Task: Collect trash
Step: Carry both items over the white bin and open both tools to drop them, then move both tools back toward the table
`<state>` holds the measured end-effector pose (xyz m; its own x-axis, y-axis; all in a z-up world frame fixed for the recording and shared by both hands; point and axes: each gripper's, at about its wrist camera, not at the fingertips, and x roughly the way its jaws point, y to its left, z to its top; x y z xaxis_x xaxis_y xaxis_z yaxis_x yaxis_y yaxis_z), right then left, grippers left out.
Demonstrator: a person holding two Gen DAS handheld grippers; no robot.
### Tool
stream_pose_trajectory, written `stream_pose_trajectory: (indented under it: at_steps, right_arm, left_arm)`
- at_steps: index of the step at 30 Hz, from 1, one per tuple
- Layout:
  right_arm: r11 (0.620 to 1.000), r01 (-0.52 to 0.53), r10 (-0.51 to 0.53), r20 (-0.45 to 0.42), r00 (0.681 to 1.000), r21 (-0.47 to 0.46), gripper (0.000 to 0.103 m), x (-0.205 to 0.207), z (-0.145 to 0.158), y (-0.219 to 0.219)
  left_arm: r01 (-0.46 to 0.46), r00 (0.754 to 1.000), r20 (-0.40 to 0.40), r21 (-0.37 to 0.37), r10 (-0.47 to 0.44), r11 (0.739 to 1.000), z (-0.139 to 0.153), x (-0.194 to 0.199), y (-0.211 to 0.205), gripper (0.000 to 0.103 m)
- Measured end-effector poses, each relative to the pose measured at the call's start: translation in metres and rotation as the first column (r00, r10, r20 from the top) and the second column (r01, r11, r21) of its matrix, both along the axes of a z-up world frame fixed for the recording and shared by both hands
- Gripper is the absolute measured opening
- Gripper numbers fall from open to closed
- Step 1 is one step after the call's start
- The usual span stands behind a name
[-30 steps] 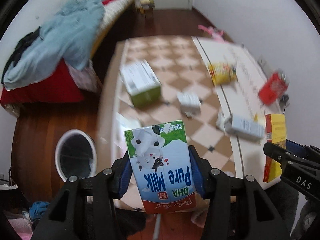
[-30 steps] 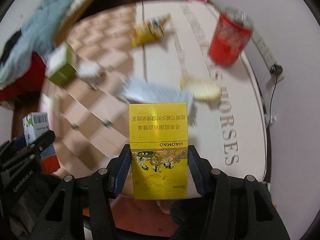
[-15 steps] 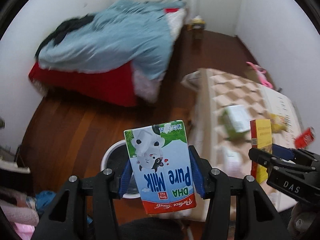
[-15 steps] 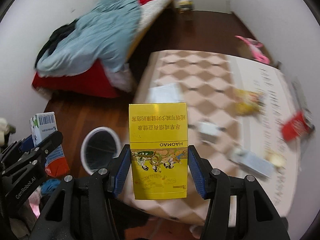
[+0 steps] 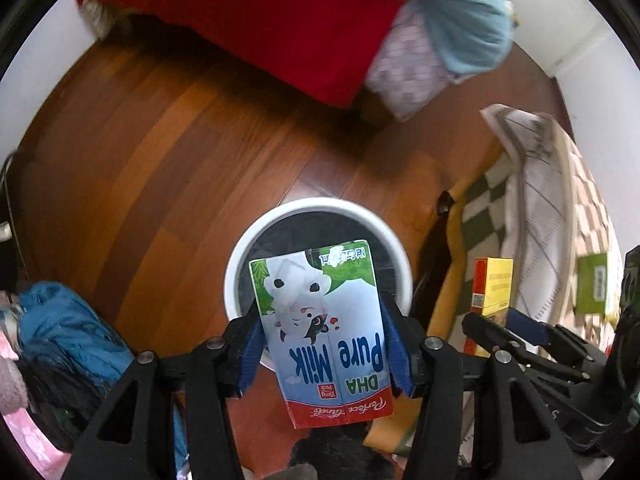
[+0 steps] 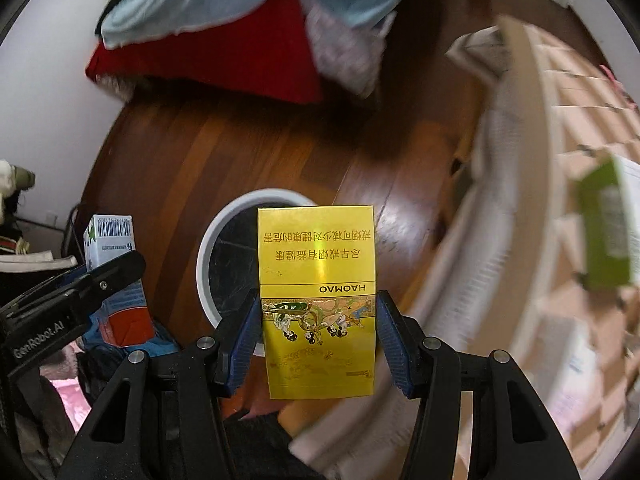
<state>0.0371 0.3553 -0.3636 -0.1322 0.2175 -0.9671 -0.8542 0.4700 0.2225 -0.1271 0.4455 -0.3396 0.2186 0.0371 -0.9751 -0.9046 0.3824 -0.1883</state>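
Note:
My left gripper (image 5: 322, 344) is shut on a milk carton (image 5: 324, 332) marked "DHA Pure Milk", held upside down right above the white round bin (image 5: 280, 216) on the floor. My right gripper (image 6: 316, 340) is shut on a yellow HAOMAO box (image 6: 316, 300), held above and just right of the bin (image 6: 224, 216). The yellow box (image 5: 492, 286) also shows at the right of the left wrist view. The milk carton (image 6: 114, 276) shows at the left of the right wrist view.
A bed with a red cover (image 5: 288, 28) and a light blue blanket (image 5: 440, 0) stands beyond the bin. A table with a checked cloth (image 6: 580, 160) is on the right, with a green box (image 6: 608, 228) on it. Blue clothes (image 5: 68, 340) lie at lower left.
Both grippers swung left from the table and down toward the floor with their boxes. The bin has grown larger and now sits directly under the milk carton.

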Motion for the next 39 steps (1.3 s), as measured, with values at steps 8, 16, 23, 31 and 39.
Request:
stream_pose_trajectory:
  at_steps: [8,16,23,31,39]
  right_arm:
    - [0.997,-0.065,0.063,-0.055,0.997,-0.042,0.061,-0.029,-0.045,0.035]
    - [0.994,-0.089,0.091,0.024,0.996,-0.056,0.103,-0.031,-0.044,0.036]
    - [0.995,-0.087,0.092,0.097,0.991,-0.054,0.103,-0.037,-0.007,0.009]
    - [0.997,-0.08,0.076,0.14,0.987,0.021,0.103,-0.041,0.047,-0.027]
    - [0.988,-0.071,0.049,0.164,0.985,0.135,0.103,-0.05,0.109,-0.072]
  left_arm:
    - [-0.101,0.992,-0.068,0.012,0.102,0.995,-0.01,-0.041,0.012,0.099]
    - [-0.102,0.981,-0.146,0.147,0.124,0.984,0.019,-0.063,-0.012,0.099]
    - [-0.07,0.985,-0.141,0.215,0.102,0.974,0.053,-0.066,-0.038,0.099]
    - [-0.044,0.989,-0.119,0.31,0.085,0.95,0.103,-0.069,-0.072,0.099]
    - [-0.014,0.996,-0.077,0.389,0.048,0.921,0.155,-0.071,-0.116,0.099]
